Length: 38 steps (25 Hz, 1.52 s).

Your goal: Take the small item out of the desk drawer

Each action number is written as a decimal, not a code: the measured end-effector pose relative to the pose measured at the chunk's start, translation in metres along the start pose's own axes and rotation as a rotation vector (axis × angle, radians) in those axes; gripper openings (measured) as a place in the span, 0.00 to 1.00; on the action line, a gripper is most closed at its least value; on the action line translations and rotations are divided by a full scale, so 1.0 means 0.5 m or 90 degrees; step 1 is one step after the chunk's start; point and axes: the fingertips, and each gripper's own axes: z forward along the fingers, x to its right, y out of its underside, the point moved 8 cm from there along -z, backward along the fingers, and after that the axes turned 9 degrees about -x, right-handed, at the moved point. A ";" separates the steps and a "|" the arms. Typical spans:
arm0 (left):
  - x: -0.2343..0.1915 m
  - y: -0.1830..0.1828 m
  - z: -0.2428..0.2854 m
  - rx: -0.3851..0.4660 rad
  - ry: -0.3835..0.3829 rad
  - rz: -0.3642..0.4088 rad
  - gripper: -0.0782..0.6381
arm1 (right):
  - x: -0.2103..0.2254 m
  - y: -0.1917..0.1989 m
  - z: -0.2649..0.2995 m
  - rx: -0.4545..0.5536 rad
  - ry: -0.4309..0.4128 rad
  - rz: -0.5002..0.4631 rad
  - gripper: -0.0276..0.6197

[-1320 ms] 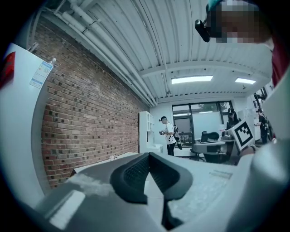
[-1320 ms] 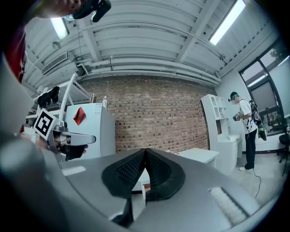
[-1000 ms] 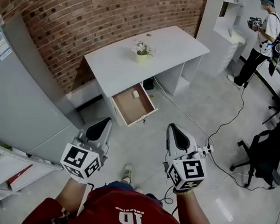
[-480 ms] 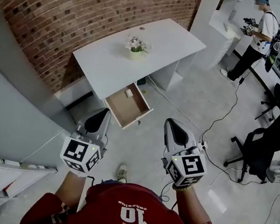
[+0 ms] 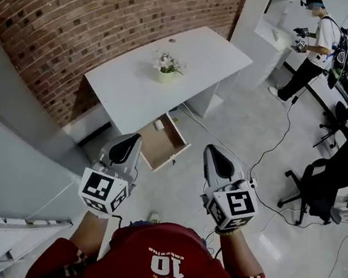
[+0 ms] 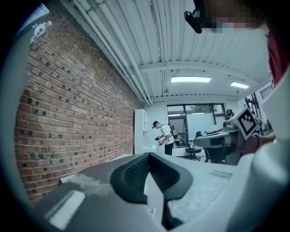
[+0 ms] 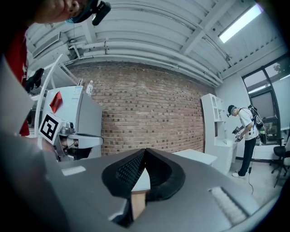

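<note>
The left tongs are clenched on nothing and carried level ahead of the person. In the last second the walk has brought the white desk closer. Its open drawer now shows just past the left tongs' tip, partly covered by them. The small white item lies in the drawer, towards the back. The right tongs are clenched and empty too. No reach has begun, and I'd say one pair must open first.
</note>
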 end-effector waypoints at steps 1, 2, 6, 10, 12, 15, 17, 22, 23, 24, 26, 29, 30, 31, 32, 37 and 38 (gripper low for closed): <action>-0.008 0.000 0.004 0.002 0.005 -0.002 0.11 | -0.003 -0.003 0.006 0.000 0.003 -0.001 0.05; -0.015 0.000 0.007 0.004 0.009 -0.002 0.11 | -0.006 -0.006 0.012 0.001 0.006 -0.003 0.05; -0.037 0.004 0.024 0.008 0.019 0.007 0.11 | -0.013 -0.018 0.028 0.002 0.015 -0.010 0.05; -0.052 0.008 0.041 0.013 0.019 0.003 0.13 | -0.005 -0.020 0.046 -0.006 0.014 -0.021 0.05; -0.056 0.009 0.051 0.014 0.018 0.000 0.13 | 0.005 -0.022 0.058 -0.008 0.012 -0.021 0.05; -0.059 0.010 0.067 0.012 0.007 -0.005 0.13 | 0.023 -0.019 0.080 -0.013 -0.002 -0.022 0.05; -0.058 0.010 0.084 0.010 -0.003 -0.010 0.13 | 0.041 -0.019 0.098 -0.016 -0.017 -0.025 0.05; -0.043 -0.001 0.142 0.009 -0.039 -0.025 0.13 | 0.108 -0.032 0.141 -0.015 -0.067 -0.030 0.05; -0.041 -0.005 0.154 0.009 -0.048 -0.031 0.13 | 0.124 -0.038 0.150 -0.014 -0.076 -0.030 0.05; -0.039 -0.009 0.165 0.009 -0.057 -0.036 0.13 | 0.137 -0.043 0.160 -0.014 -0.085 -0.029 0.05; -0.036 -0.018 0.180 0.010 -0.070 -0.041 0.13 | 0.157 -0.052 0.173 -0.012 -0.101 -0.030 0.05; -0.037 -0.028 0.193 0.017 -0.083 -0.038 0.13 | 0.176 -0.061 0.192 0.002 -0.111 -0.036 0.05; -0.039 -0.028 0.193 0.017 -0.085 -0.037 0.13 | 0.177 -0.061 0.197 0.005 -0.112 -0.038 0.05; -0.040 -0.026 0.191 0.015 -0.085 -0.037 0.13 | 0.175 -0.058 0.199 0.005 -0.112 -0.040 0.05; -0.043 -0.025 0.190 0.013 -0.083 -0.039 0.13 | 0.173 -0.056 0.198 0.004 -0.109 -0.041 0.05; -0.062 -0.023 0.173 0.012 -0.071 -0.033 0.13 | 0.135 -0.052 0.198 0.020 -0.111 -0.028 0.05; -0.065 -0.020 0.169 0.013 -0.070 -0.033 0.13 | 0.125 -0.049 0.198 0.019 -0.110 -0.028 0.05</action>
